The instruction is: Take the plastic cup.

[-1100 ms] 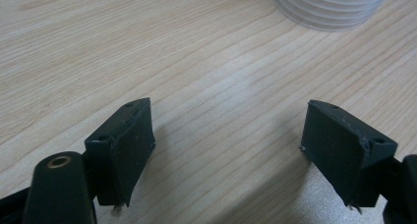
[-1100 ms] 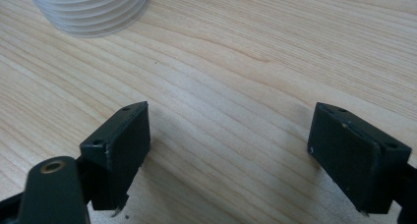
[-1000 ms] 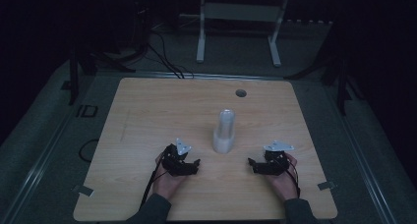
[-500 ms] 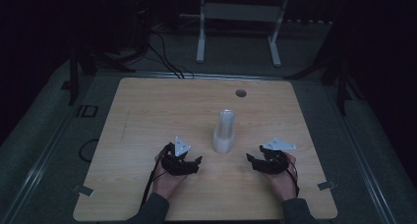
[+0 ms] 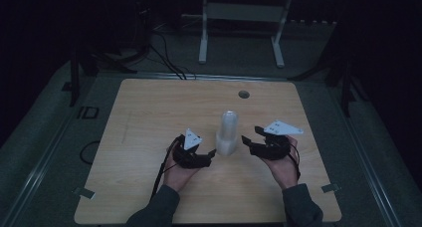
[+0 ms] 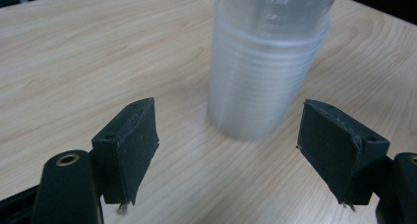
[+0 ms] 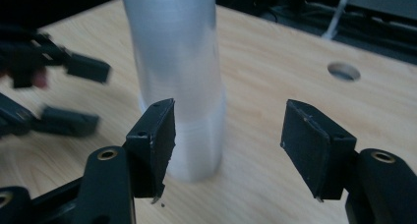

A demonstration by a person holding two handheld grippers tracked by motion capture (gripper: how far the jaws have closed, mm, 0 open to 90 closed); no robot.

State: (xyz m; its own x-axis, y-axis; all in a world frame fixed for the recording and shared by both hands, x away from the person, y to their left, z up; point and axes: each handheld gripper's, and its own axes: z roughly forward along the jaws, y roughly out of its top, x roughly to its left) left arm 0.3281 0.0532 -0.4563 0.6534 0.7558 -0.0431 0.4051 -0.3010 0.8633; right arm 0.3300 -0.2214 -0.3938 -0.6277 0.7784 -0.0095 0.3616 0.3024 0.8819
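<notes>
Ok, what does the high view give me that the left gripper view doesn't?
High view alone: both hands, the left tool and right tool flanking the stack of cups, the whole table, the metal stand and cables behind it. Left gripper view alone: its open jaws up close, with the ribbed cup rims just beyond the jaws, slightly right of centre. Both: the stack, the wooden top and its round hole.
</notes>
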